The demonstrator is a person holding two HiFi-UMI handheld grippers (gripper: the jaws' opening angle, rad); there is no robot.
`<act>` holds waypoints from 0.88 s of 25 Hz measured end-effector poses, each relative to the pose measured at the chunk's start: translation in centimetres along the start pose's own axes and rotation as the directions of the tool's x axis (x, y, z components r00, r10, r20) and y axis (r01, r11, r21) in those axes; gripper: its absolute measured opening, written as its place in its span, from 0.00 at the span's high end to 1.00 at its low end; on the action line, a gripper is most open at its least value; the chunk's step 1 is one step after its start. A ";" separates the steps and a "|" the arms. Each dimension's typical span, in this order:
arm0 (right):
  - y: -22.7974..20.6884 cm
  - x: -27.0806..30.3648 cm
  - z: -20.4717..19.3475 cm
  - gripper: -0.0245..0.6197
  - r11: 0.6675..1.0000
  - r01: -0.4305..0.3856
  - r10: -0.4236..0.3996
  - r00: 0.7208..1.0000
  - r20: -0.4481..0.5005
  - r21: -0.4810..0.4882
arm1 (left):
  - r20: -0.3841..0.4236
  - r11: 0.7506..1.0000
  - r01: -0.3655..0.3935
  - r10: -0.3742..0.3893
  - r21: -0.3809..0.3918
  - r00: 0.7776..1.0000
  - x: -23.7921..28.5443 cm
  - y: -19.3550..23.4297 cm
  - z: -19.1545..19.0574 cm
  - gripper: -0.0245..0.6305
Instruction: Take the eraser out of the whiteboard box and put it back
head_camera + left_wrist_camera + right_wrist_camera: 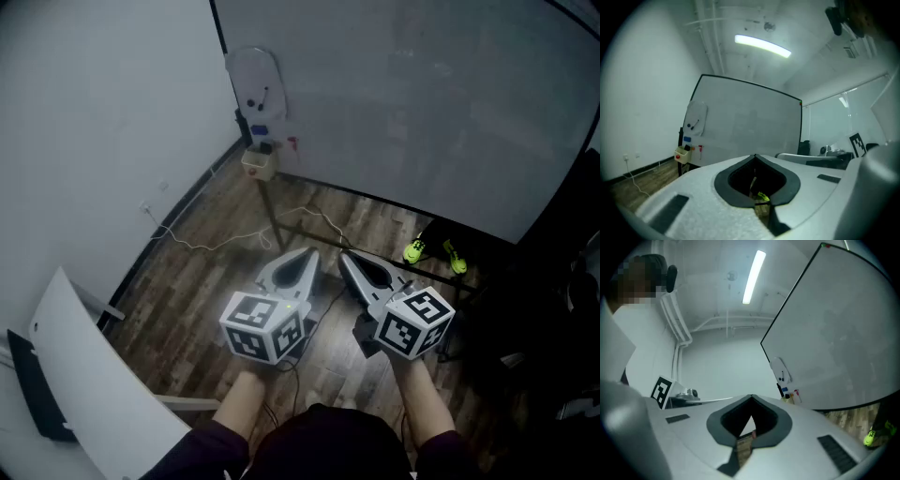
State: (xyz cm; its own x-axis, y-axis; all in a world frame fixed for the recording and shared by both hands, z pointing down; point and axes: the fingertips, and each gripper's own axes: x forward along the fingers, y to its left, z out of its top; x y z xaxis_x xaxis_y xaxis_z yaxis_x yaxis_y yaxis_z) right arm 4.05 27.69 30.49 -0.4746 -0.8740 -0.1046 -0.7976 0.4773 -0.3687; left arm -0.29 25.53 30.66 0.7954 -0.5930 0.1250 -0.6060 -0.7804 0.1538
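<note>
Wood floor (pixel 216 272), white walls, and a big whiteboard (pixel 403 103). A small beige box (pixel 260 165) sits at its lower left corner with a dark bit (pixel 266 147) poking out, too small to call it the eraser. Left tongs (pixel 307 255) and right tongs (pixel 344 256) are both closed, empty, well away from it.

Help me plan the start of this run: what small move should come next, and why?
Probably bring the left gripper forward toward the whiteboard box. Both it and the right gripper are shut, empty and held close to the body, while the box sits far off at the lower corner of the whiteboard.
</note>
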 end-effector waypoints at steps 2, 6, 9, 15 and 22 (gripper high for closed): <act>-0.1 0.4 -0.3 0.96 1.000 0.009 -0.009 1.000 -0.024 0.002 | -0.031 1.000 0.005 -0.006 -0.021 0.999 0.2 0.5 -0.2 0.95; -0.2 1.5 -0.6 0.96 1.000 0.011 -0.012 0.998 -0.058 -0.003 | -0.067 0.997 0.017 -0.022 -0.074 0.998 0.2 1.7 -0.6 0.95; 0.1 2.2 -0.8 0.96 1.000 0.003 -0.003 0.998 -0.064 -0.003 | -0.068 0.997 0.002 -0.008 -0.077 0.998 -0.2 2.6 -0.7 0.95; 0.6 3.6 -1.4 0.96 1.000 -0.013 0.013 0.998 -0.061 0.005 | -0.054 0.999 -0.008 0.006 -0.046 0.999 -0.9 3.8 -0.5 0.95; 1.6 5.1 -2.1 0.96 1.000 -0.026 0.027 0.997 -0.071 0.013 | -0.038 0.997 -0.031 0.029 -0.076 0.999 -1.9 6.2 -0.6 0.95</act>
State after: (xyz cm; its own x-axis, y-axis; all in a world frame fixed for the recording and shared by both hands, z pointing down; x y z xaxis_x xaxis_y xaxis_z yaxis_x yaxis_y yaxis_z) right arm -0.36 24.21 31.30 -0.5211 -0.8521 -0.0490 -0.7801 0.4987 -0.3779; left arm -5.54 21.89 31.96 0.7770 -0.6072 0.1663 -0.6294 -0.7442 0.2235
